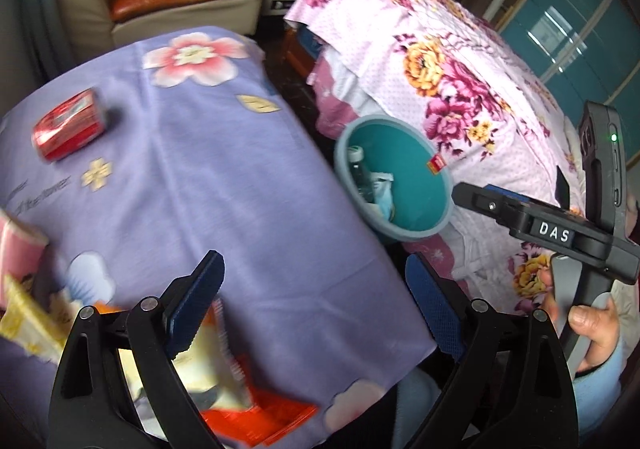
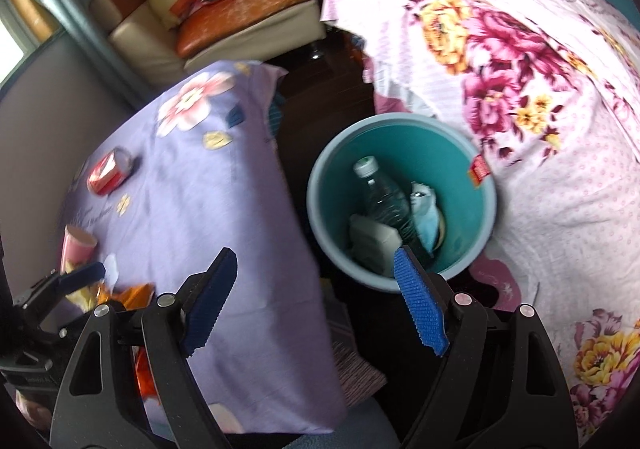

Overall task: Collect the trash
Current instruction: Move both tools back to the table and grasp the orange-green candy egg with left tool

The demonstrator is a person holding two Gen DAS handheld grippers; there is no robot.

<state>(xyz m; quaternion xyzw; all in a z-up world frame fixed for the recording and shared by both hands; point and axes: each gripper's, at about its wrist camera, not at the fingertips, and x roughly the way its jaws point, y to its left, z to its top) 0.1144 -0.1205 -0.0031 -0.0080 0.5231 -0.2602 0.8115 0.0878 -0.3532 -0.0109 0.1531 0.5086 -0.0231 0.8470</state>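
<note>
From my station I find both grippers with nothing between their pads. The left gripper (image 1: pixel 316 301) has its blue-padded fingers (image 1: pixel 198 301) spread wide above the lilac flowered tablecloth (image 1: pixel 224 177). The right gripper (image 2: pixel 316 301) is likewise spread, one pad over the tablecloth edge and the other over the near rim of the teal bin (image 2: pixel 480 209). The bin stands on the dark floor in the gap between the covered table and a bed draped in a pink floral sheet (image 2: pixel 540 109), its rim just beside both. Inside it I can see a clear plastic bottle (image 2: pixel 384 197) with a pale cap leaning upright, a crumpled light-blue and white wrapper (image 2: pixel 424 213) at its right, and a whitish carton-like item (image 2: pixel 372 237) at its left; what lies beneath them I cannot make out. Trash on the table: a red drink can (image 1: pixel 68 125) lying on its side toward the far left, well apart from the bin; a pink paper cup (image 2: pixel 76 245) at the left edge; and a cluster of orange, yellow and white snack wrappers (image 1: pixel 248 405) at the near edge, directly under the left gripper's left finger, blurred. In the left wrist view the person's hand (image 1: pixel 592 333), with a light-blue sleeve, grips the right tool's handle at lower right.
</note>
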